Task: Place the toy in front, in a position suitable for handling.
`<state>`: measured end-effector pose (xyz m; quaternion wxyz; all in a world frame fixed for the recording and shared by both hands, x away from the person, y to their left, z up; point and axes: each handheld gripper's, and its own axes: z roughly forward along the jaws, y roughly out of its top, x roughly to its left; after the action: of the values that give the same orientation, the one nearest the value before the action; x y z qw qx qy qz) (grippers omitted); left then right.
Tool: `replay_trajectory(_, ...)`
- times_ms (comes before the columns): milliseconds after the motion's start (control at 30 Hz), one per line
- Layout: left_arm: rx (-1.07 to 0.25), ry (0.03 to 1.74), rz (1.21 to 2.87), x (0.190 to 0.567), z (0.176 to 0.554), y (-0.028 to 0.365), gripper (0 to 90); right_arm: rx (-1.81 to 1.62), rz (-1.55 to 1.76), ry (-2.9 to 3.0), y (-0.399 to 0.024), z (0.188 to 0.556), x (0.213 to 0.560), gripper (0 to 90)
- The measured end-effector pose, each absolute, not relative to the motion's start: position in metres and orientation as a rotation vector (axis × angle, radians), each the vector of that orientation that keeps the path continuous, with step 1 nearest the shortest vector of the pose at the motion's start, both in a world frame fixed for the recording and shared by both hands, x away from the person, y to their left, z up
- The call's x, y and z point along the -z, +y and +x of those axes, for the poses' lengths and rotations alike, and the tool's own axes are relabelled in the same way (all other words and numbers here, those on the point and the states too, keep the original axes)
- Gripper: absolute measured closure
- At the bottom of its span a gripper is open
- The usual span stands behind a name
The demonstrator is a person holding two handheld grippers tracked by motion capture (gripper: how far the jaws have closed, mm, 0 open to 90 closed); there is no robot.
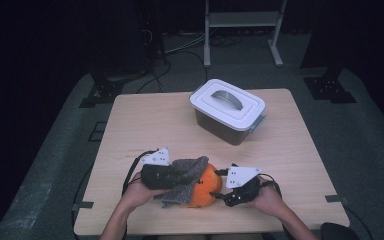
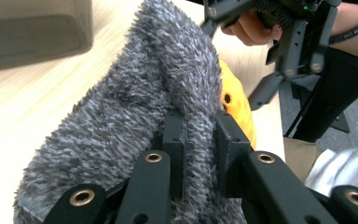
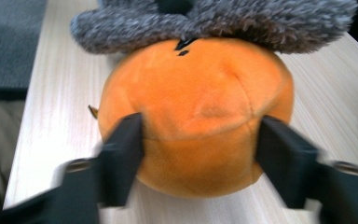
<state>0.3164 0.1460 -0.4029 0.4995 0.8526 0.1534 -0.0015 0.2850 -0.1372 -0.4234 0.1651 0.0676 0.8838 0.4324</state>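
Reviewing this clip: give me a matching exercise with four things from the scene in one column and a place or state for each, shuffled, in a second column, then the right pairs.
Things:
1. grey fuzzy cloth
2. orange plush ball
3. lidded plastic box
4. right gripper

Places or states:
A. stands alone at the far side of the table, lid on
B. pinched between the jaws of the left gripper
C. jaws set on either side of the ball
D. lies on the table under the cloth's edge

Pairs: 1-B, 2-D, 3-A, 4-C
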Motion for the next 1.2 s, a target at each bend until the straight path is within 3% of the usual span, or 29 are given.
replay_trajectory(100,-0.007,0.365,2.053,0.397,0.314,0.147,76.8,-1.277,0.313,2.555,-0.140,0.289,0.419,56.8)
replay_trajectory(300,-0.015,0.279,2.057,0.382,0.302,0.137,76.8,-1.463,0.561,2.611,-0.143,0.293,0.407,60.6)
replay_trajectory(467,-0.032,0.333,2.079,0.391,0.309,0.143,76.9,-1.494,0.633,2.651,-0.143,0.293,0.410,62.0)
replay_trajectory(533,-0.039,0.351,2.087,0.393,0.311,0.146,77.0,-1.478,0.608,2.654,-0.143,0.294,0.411,60.8)
replay_trajectory(700,-0.028,0.371,2.075,0.397,0.314,0.148,77.0,-1.381,0.457,2.650,-0.140,0.294,0.400,44.5)
replay_trajectory(800,-0.033,0.357,2.084,0.397,0.314,0.143,77.0,-1.378,0.373,2.600,-0.138,0.292,0.400,40.9)
replay_trajectory(967,-0.057,0.294,2.095,0.386,0.305,0.134,76.9,-1.416,0.378,2.572,-0.134,0.292,0.406,61.4)
replay_trajectory(1200,-0.066,0.229,2.158,0.388,0.297,0.121,76.8,-1.413,0.529,2.551,-0.136,0.299,0.408,68.6)
